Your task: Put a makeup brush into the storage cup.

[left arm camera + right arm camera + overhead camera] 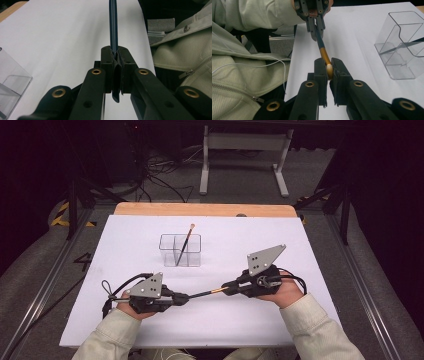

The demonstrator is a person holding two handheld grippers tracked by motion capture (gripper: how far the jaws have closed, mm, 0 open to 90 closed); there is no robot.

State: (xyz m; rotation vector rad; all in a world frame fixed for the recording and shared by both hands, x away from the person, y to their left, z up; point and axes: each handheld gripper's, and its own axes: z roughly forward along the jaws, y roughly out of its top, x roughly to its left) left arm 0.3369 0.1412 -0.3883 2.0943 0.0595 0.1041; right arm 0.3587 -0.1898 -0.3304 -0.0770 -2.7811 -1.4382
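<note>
**Both Grippers Clamp One Brush Above the White Sheet**

A slim makeup brush with a dark handle and a gold metal collar (207,293) spans the gap between the two hand-held tools, near the front of the white paper-covered table (310,270); the left gripper (183,299) has its black jaws pressed tight on the dark handle end, as the left gripper view shows with the shaft (113,30) running straight away from the pads; the right gripper (227,289) has its jaws closed on the gold collar end (326,61), the pads squeezing it from both sides; farther back, a clear plastic box with inner dividers (168,251) stands well apart from the hands; a second thin brush (185,245) leans tilted inside it, its pale tip sticking above the rim.
</note>
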